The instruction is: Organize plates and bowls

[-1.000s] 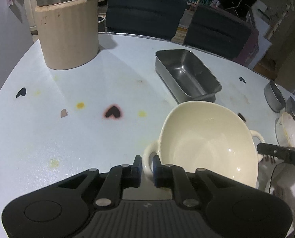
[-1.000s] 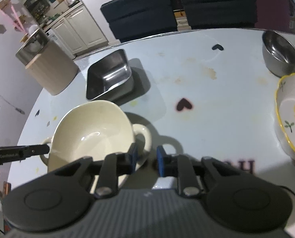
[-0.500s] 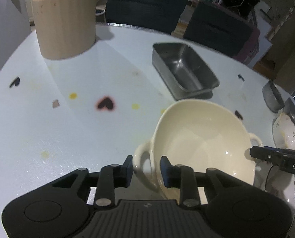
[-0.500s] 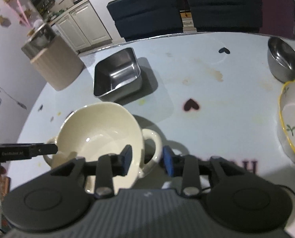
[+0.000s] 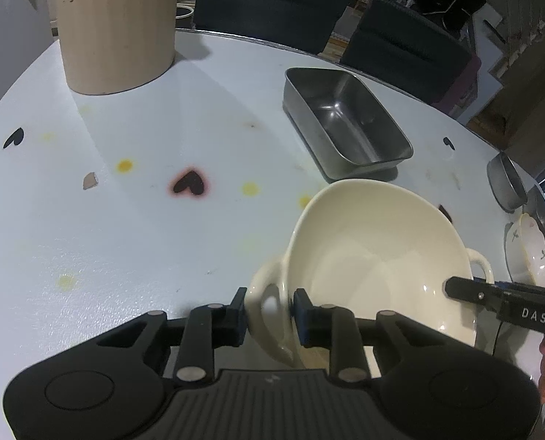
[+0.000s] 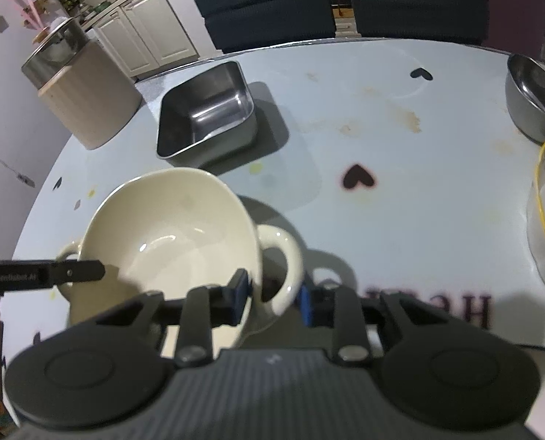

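Bowl [image 5: 379,256] handles sit between closing jaws of both grippers: left gripper [image 5: 269,315] pinches one; right gripper [image 6: 272,299] straddles the other, contact unclear. Table [image 5: 125,220] edge is cut off.

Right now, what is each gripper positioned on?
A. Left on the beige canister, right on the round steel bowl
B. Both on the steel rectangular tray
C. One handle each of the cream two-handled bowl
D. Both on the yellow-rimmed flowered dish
C: the left gripper straddles one loop handle of the cream bowl and the right gripper straddles the opposite handle, jaws closing; the steel tray sits untouched beyond.
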